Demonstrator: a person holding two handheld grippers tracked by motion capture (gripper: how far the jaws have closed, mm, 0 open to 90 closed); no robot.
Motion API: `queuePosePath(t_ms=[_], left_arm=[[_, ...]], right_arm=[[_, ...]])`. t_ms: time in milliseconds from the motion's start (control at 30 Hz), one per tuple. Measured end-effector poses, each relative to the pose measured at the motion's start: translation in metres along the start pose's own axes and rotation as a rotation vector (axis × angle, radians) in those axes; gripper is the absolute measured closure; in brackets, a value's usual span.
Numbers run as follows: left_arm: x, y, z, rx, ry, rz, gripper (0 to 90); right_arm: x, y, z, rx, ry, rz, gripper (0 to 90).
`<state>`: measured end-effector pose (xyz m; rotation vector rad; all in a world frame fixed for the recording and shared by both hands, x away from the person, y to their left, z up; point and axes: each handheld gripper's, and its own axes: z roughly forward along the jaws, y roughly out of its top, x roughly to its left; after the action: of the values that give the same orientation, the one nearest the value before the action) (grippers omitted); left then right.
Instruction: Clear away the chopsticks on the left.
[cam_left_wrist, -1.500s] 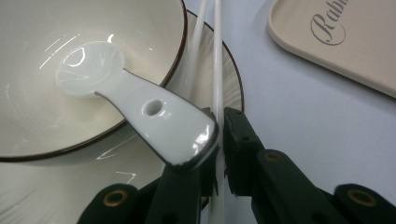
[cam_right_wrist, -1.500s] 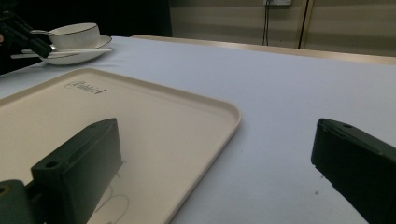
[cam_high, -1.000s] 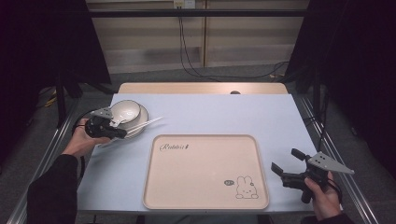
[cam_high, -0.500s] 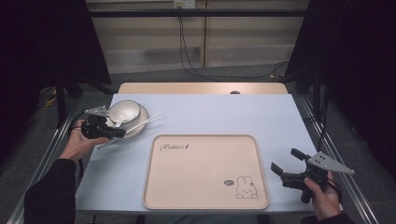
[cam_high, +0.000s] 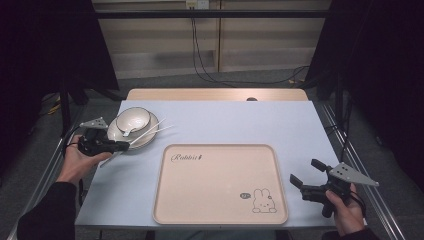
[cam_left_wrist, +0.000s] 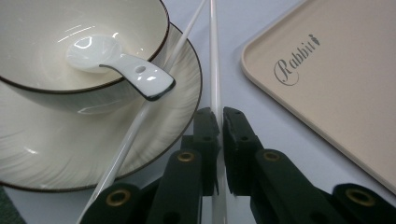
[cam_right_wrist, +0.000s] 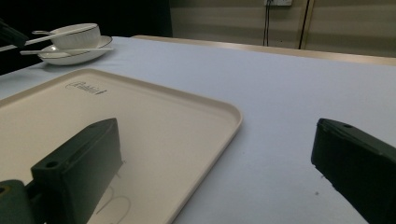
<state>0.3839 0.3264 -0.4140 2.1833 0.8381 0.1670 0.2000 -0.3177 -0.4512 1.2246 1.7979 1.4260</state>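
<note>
The left gripper (cam_left_wrist: 219, 122) pinches one white chopstick (cam_left_wrist: 215, 60), its jaws closed on it. Just beside lies a second chopstick (cam_left_wrist: 140, 123) on a plate (cam_left_wrist: 177, 93) holding a bowl (cam_left_wrist: 70, 91). The right gripper (cam_high: 306, 176), well apart, gapes wide and holds nothing.

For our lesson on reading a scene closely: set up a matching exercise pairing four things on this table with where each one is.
Things:
1. white ceramic spoon
2. white chopstick
3. dark-rimmed cream bowl
4. beige rectangular tray

Places:
A. on the cream plate
B. pinched between the left gripper jaws
C. bare, in front of the open right gripper
D. inside the bowl

Pairs: 1-D, 2-B, 3-A, 4-C
</note>
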Motion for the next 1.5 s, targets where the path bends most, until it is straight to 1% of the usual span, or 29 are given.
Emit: queuePosePath(t_ms=[133,200,267,333,367,433,467,500,533,567,600,633,667,733,800,833,900,967,1000,1033,1100,1133,1167,1200,1300,1333,1400,1467,1500], left_arm=[[-0.011,-0.005,-0.012,-0.033,0.029,-0.031,84.7],[-0.02,-0.01,-0.021,-0.067,0.043,-0.066,84.7],[-0.022,-0.011,-0.023,-0.07,0.052,-0.071,84.7],[-0.03,-0.014,-0.026,-0.076,0.057,-0.107,84.7],[-0.038,-0.018,-0.027,-0.071,0.06,-0.122,84.7],[-0.047,-0.02,-0.027,-0.079,0.073,-0.148,84.7],[-0.047,-0.02,-0.027,-0.079,0.073,-0.148,84.7],[-0.056,-0.021,-0.026,-0.088,0.067,-0.159,84.7],[-0.056,-0.021,-0.026,-0.088,0.067,-0.159,84.7],[-0.067,-0.021,-0.024,-0.087,0.069,-0.165,84.7],[-0.072,-0.021,-0.023,-0.084,0.076,-0.171,84.7],[-0.076,-0.021,-0.021,-0.083,0.081,-0.174,84.7],[-0.076,-0.021,-0.021,-0.083,0.081,-0.174,84.7],[-0.087,-0.021,-0.018,-0.065,0.102,-0.193,84.7],[-0.099,-0.022,-0.016,-0.078,0.103,-0.209,84.8],[-0.099,-0.022,-0.016,-0.078,0.103,-0.209,84.7],[-0.11,-0.024,-0.014,-0.083,0.098,-0.228,84.7],[-0.117,-0.025,-0.013,-0.087,0.101,-0.236,84.8],[-0.117,-0.025,-0.013,-0.087,0.101,-0.236,84.8],[-0.126,-0.026,-0.011,-0.08,0.113,-0.244,84.7],[-0.135,-0.026,-0.009,-0.079,0.106,-0.242,84.8],[-0.135,-0.026,-0.009,-0.079,0.106,-0.242,84.7],[-0.142,-0.026,-0.007,-0.077,0.111,-0.269,84.8],[-0.142,-0.026,-0.007,-0.077,0.111,-0.269,84.7],[-0.151,-0.028,0.0,-0.088,0.125,-0.32,84.8],[-0.155,-0.029,0.004,-0.075,0.119,-0.316,84.7],[-0.157,-0.029,0.006,-0.081,0.118,-0.32,84.7],[-0.162,-0.028,0.016,-0.061,0.122,-0.35,84.7],[-0.162,-0.028,0.016,-0.061,0.122,-0.35,84.7]], right_arm=[[0.0,0.0,0.0,-0.002,0.002,0.002,1.2],[0.0,0.0,0.0,-0.001,0.0,0.001,1.2],[0.0,0.0,0.0,-0.001,0.002,0.002,1.2],[0.0,0.0,0.0,-0.002,0.0,0.003,1.2],[0.0,0.0,0.001,-0.003,0.0,0.008,1.2],[0.0,0.001,0.001,-0.004,-0.001,0.007,1.2],[0.0,0.001,0.001,-0.001,0.001,0.009,1.2],[0.0,0.001,0.002,-0.003,0.0,0.0,1.2],[0.0,0.001,0.002,-0.002,0.003,-0.003,1.2],[0.0,0.001,0.002,-0.003,0.003,-0.005,1.2],[0.0,0.001,0.002,-0.004,0.003,-0.004,1.2],[-0.001,0.001,0.002,0.002,0.003,-0.023,1.2],[-0.001,0.001,0.002,0.002,0.003,-0.023,1.2],[0.0,0.001,0.002,0.004,0.006,-0.015,1.2],[0.0,0.001,0.003,-0.005,0.007,-0.014,1.2],[0.0,0.001,0.003,-0.005,0.007,-0.014,1.2],[0.001,0.002,0.003,-0.004,0.011,-0.019,1.1],[0.001,0.002,0.003,-0.002,0.009,-0.022,1.1],[0.001,0.002,0.003,-0.004,0.007,-0.024,1.0],[0.001,0.002,0.003,-0.009,0.005,-0.011,1.0],[0.001,0.002,0.003,-0.009,0.004,-0.014,1.0],[0.001,0.002,0.003,-0.009,0.005,-0.014,1.0],[0.001,0.002,0.003,-0.008,0.005,-0.013,1.0],[0.001,0.002,0.003,-0.008,0.005,-0.013,1.0],[0.001,0.002,0.003,-0.01,0.002,-0.016,1.1],[0.001,0.002,0.003,-0.009,0.004,-0.016,1.1],[0.001,0.002,0.003,-0.005,0.008,-0.021,1.1],[0.001,0.002,0.004,0.0,0.007,-0.032,1.1],[0.001,0.002,0.004,0.0,0.007,-0.032,1.1]])
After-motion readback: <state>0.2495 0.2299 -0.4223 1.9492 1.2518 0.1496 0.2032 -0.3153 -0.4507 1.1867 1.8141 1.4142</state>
